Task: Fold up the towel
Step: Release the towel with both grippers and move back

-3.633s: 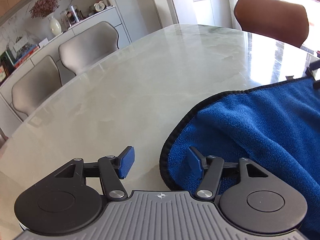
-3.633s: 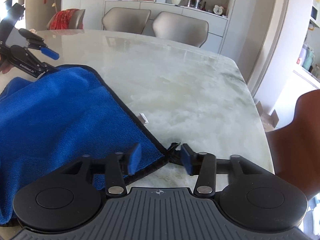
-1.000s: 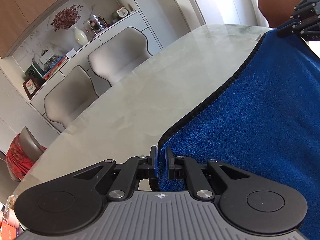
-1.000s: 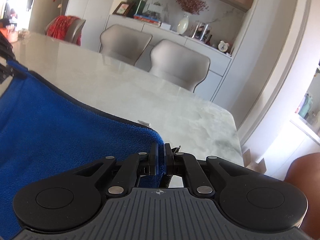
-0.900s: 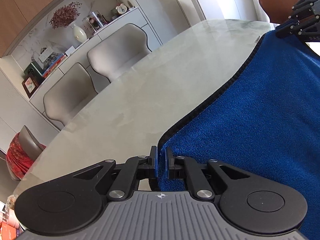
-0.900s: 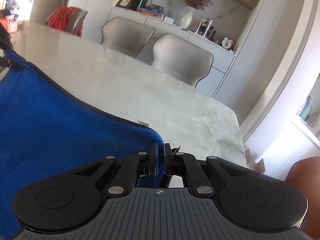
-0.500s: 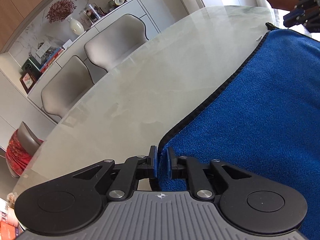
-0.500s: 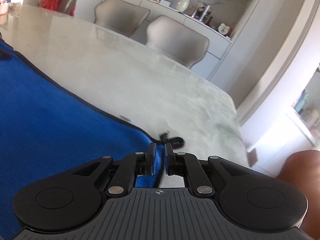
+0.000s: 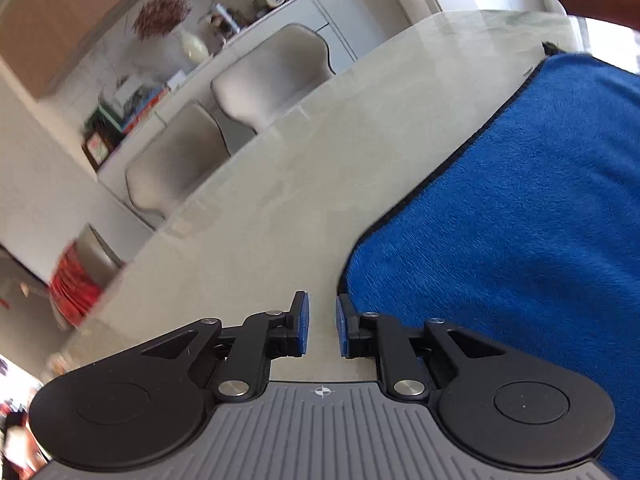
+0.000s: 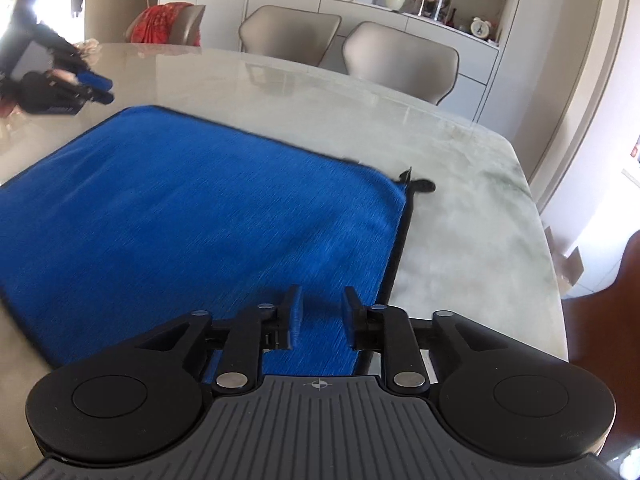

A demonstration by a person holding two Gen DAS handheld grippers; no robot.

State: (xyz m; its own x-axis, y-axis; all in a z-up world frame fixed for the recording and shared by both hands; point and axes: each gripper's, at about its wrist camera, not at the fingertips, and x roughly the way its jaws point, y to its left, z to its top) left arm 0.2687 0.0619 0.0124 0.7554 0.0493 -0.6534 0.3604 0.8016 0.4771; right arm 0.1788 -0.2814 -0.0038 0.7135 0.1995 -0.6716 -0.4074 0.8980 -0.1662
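Observation:
A blue towel [image 10: 192, 216] with a black hem lies spread flat on the marble table [image 10: 460, 216]; it also shows in the left wrist view [image 9: 520, 216]. My left gripper [image 9: 322, 326] is open and empty, just left of the towel's near corner. It shows blurred in the right wrist view [image 10: 86, 90], beyond the towel's far left corner. My right gripper [image 10: 320, 312] is open and empty, above the towel near its right hem. A black hanging loop [image 10: 420, 185] sticks out at the far right corner.
Two beige chairs [image 10: 348, 56] stand along the far side of the table, with a white sideboard [image 10: 400, 16] behind them. A brown chair [image 10: 608, 320] stands at the right. A chair with a red cloth [image 10: 168, 24] stands at the far left end.
Both grippers have opened and let go of the towel corners. The towel now lies flat on the table. Both grippers have pulled back from it.

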